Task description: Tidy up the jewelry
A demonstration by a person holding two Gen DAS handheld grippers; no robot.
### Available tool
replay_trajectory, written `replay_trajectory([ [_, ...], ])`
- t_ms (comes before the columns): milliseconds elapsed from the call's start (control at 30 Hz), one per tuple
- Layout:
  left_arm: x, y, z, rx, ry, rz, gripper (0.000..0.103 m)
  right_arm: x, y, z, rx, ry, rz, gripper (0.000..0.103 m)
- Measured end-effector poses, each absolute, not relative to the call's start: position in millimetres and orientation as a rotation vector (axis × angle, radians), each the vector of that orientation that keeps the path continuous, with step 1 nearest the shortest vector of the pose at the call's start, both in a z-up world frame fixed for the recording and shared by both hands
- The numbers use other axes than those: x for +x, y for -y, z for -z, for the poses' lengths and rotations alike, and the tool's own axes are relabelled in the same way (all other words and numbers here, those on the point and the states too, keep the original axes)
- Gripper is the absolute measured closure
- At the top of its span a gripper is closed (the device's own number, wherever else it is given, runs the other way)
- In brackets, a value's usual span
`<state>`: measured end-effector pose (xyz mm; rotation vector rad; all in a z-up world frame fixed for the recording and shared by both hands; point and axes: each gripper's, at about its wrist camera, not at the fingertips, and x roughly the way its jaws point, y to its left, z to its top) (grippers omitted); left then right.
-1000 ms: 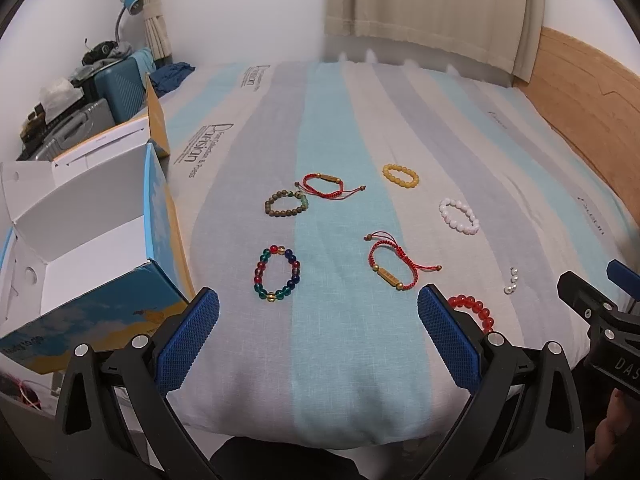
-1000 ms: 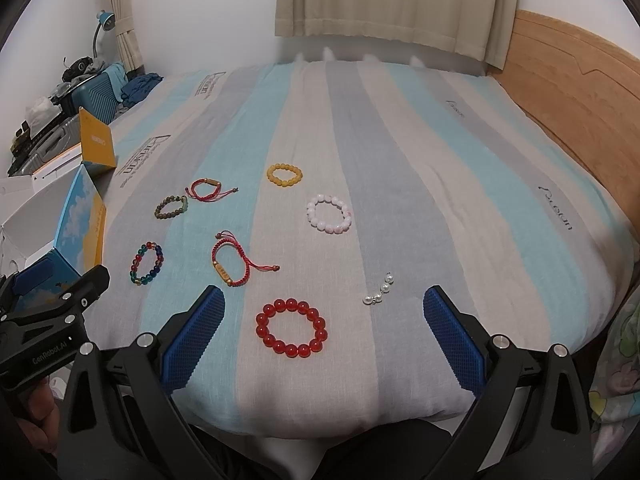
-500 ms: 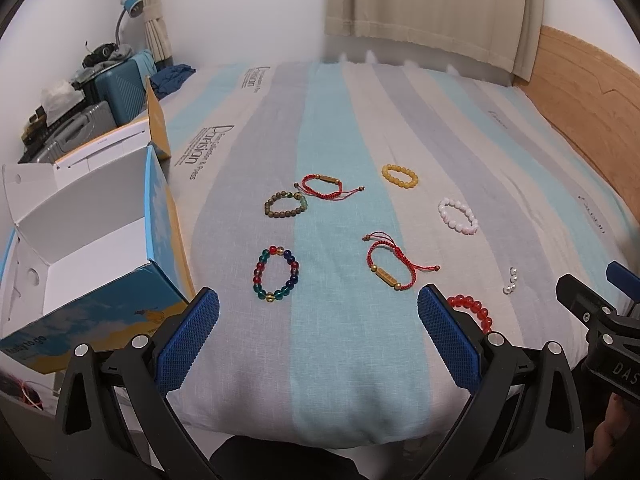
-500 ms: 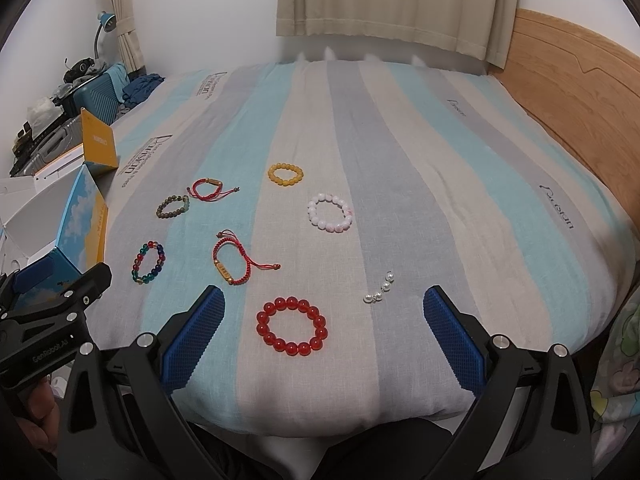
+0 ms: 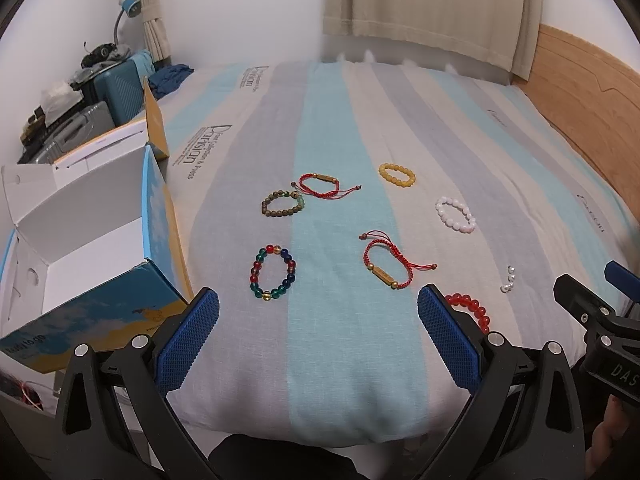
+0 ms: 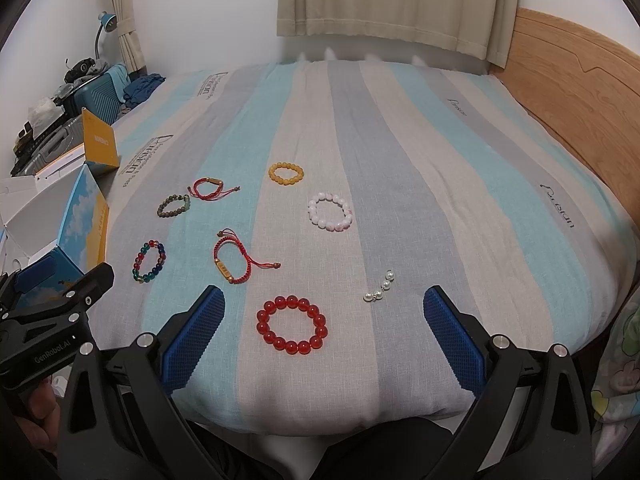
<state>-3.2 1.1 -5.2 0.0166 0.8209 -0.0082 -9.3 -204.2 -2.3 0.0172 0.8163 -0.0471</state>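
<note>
Both grippers hover with fingers spread wide and holding nothing, and the red bead bracelet [image 6: 292, 325] lies flat on the bed [image 6: 400, 160] just ahead between the right gripper [image 6: 323, 322] fingers, nearer than the left gripper [image 5: 318, 326].

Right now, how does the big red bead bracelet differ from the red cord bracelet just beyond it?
The red bead bracelet is a closed ring of large glossy round beads; the red cord bracelet is thin braided string carrying one gold bar. The bead bracelet has no loose ends, while the cord bracelet trails knotted tails to its right. The bead bracelet lies nearer the bed's front edge. Both are red, lie flat on the striped bedspread, and are untouched.
</note>
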Motion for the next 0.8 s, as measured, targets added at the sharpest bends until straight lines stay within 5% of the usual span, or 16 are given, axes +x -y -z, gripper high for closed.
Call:
replay_trajectory([
  [800, 1.9, 6.9, 7.3, 0.019, -0.832, 0.009, 0.006, -11.5, 206.3, 4.3, 0.02, -0.825, 0.046, 0.007],
])
